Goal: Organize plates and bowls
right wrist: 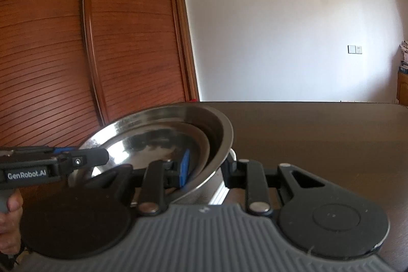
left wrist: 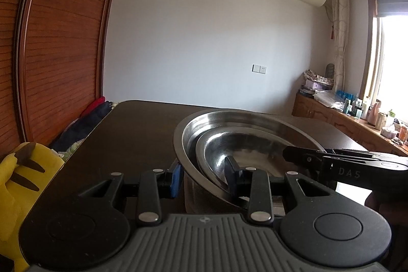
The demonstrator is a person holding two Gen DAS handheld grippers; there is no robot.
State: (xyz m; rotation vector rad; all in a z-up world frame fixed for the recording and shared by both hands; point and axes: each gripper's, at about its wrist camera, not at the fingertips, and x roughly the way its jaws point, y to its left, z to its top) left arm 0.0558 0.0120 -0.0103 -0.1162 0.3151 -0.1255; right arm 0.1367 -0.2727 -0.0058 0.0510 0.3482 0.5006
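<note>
Dark table (left wrist: 122,144): far edge runs across at 12 in both wrist views, left edge falls off toward 9 in left view. Bare tabletop open from 12 to 3 in right view, and from 9 to 12 in left view. Wood-slat wardrobe (right wrist: 114,42) just behind far-left edge; white wall (left wrist: 204,29) well beyond. Yellow plush toy (left wrist: 23,185) off table corner at 8 in left view. Cluttered sideboard (left wrist: 357,119) under window at 3, well apart.

Steel bowls: large bowl (left wrist: 229,119) with smaller bowl (left wrist: 244,144) nested inside, smaller one shifted toward the left gripper's side. Both shiny, wide flat rims, dull reflections inside. Stack tilted, not flat. Something pale and rounded under stack, partly hidden (right wrist: 230,157); cannot tell what, nor whether stack touches it. Stack sits over near part of table, at 12-1 in left view, 10-11 in right view.

Left gripper (left wrist: 205,180): partly open, one blue pad outside large bowl's wall, dark finger (left wrist: 230,175) inside the bowls; clamped across both rims on stack's left side. Right gripper (right wrist: 207,167): narrower gap, blue pad (right wrist: 185,167) inside, black finger outside under rim; pinched on large bowl's wall at opposite side. Both point slightly down, facing each other across stack. Bare hand (right wrist: 10,221) wrapped on left gripper's handle at 8 in right view.
</note>
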